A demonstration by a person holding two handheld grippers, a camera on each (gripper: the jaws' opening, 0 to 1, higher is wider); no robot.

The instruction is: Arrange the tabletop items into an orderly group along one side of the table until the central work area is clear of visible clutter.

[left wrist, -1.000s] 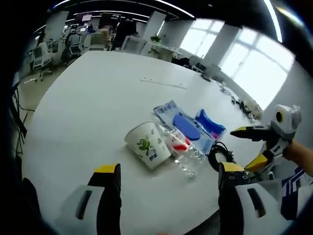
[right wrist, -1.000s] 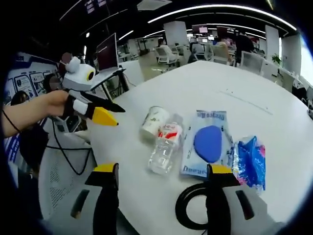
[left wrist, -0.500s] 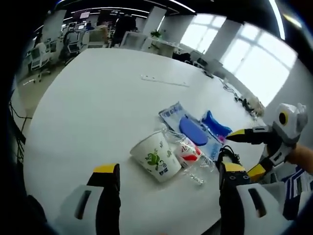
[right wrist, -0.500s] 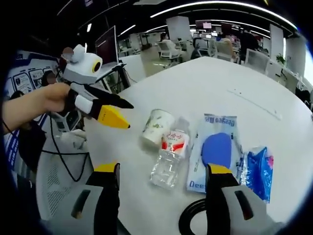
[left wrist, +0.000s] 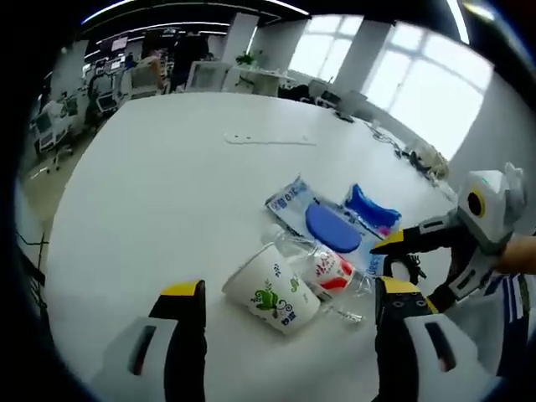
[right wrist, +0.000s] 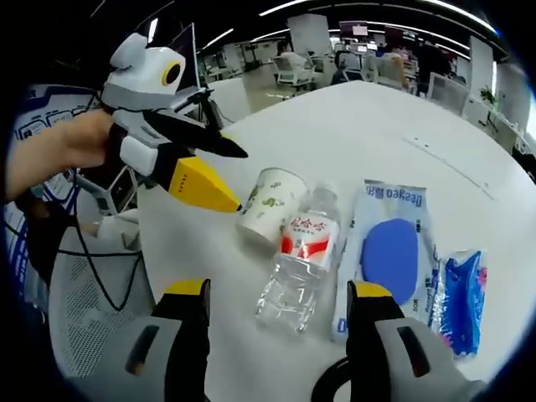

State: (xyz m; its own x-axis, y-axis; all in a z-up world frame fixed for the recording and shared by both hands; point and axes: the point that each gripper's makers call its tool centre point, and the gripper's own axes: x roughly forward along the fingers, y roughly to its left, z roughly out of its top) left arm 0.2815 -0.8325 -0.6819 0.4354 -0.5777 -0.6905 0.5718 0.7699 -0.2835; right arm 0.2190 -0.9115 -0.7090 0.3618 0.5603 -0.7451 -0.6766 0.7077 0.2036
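A white paper cup point(left wrist: 272, 291) with a green print lies on its side on the white table point(left wrist: 159, 176). Beside it lies a clear bottle point(left wrist: 325, 268) with a red label. Past them are a flat blue-and-white packet point(left wrist: 322, 219) and a crumpled blue packet point(left wrist: 368, 209). My left gripper point(left wrist: 288, 288) is open, its jaws framing the cup and bottle from above. In the right gripper view the cup point(right wrist: 270, 203), bottle point(right wrist: 300, 261) and both packets point(right wrist: 390, 249) point(right wrist: 461, 289) lie ahead of my open right gripper point(right wrist: 278, 289). The left gripper point(right wrist: 241, 181) points at the cup, jaws apart.
A black cable coil point(left wrist: 404, 268) lies at the table edge by the right gripper point(left wrist: 394, 251). A thin white strip point(left wrist: 270, 139) lies farther out on the table. Office chairs and desks point(left wrist: 100, 84) stand beyond, with windows behind. A hand point(right wrist: 75, 142) holds the left gripper.
Both views have closed in on the items. In the right gripper view the left gripper has come closer to the cup. The cup, bottle and packets lie where they were.
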